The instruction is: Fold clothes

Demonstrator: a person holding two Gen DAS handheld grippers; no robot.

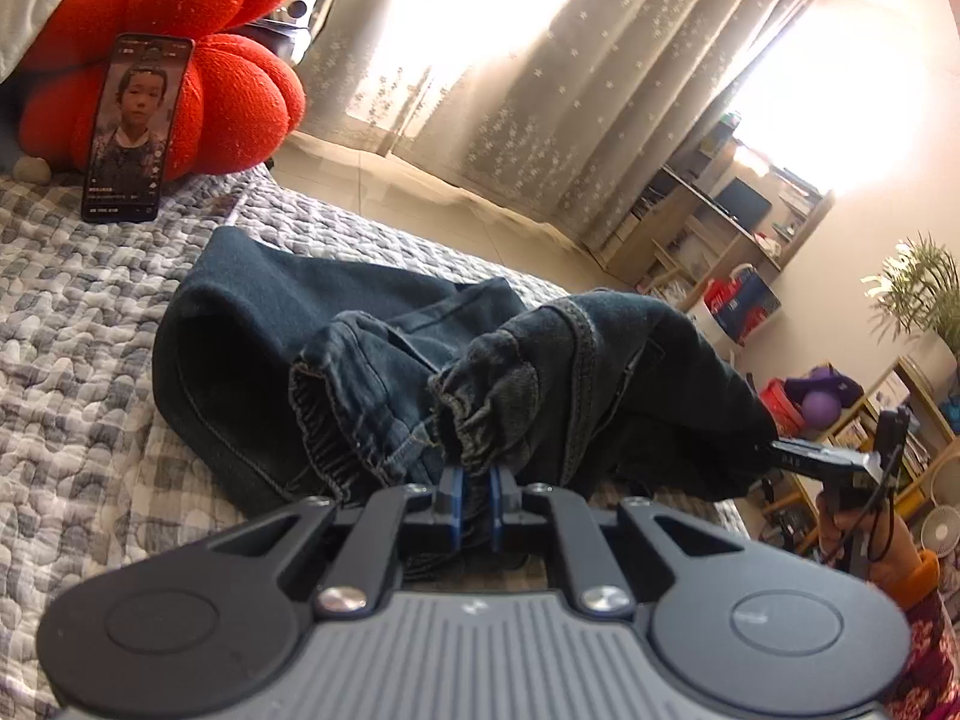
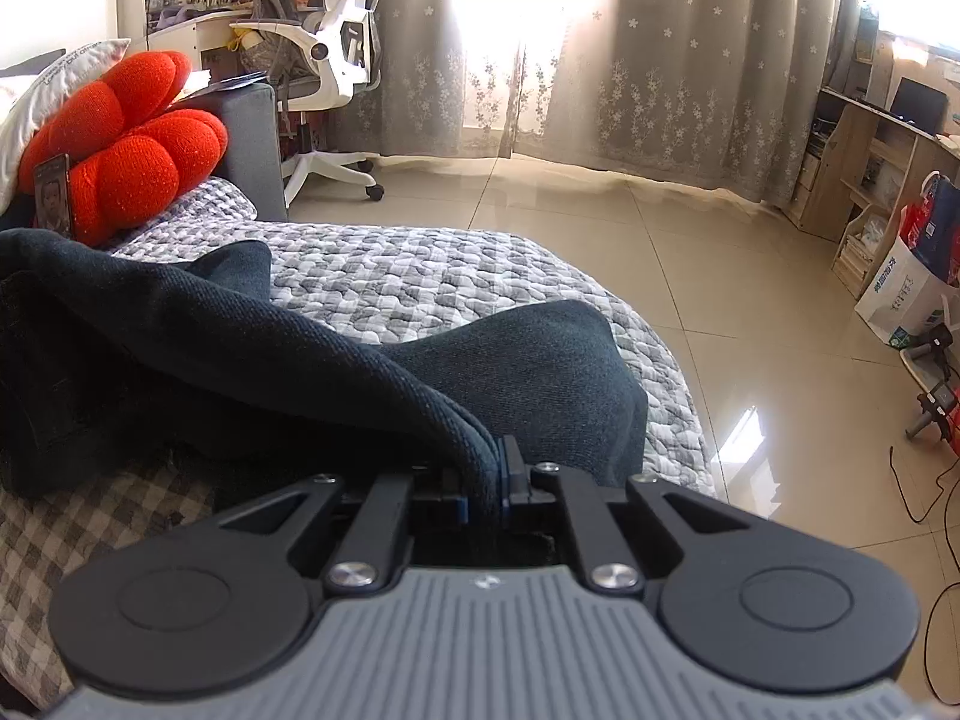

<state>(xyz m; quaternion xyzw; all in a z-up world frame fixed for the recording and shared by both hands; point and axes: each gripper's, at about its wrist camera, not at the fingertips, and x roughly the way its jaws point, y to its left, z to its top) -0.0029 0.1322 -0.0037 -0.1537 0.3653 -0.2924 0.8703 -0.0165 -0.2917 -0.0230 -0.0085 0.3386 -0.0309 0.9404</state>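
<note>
between the left tool [image 1: 474, 489] pads sits the jeans [image 1: 360, 324] elastic cuff; right tool [image 2: 483, 492] clamps another hem, mid-fold; next, lay both ahead on the bed [image 2: 420, 276].

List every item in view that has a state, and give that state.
left gripper: shut on the jeans' elastic waistband.
right gripper: shut on a jeans edge.
jeans: bunched, partly lifted off the bed.
phone: screen on, propped upright against the red cushion.
curtains: drawn, backlit.
office chair: unoccupied.
</note>
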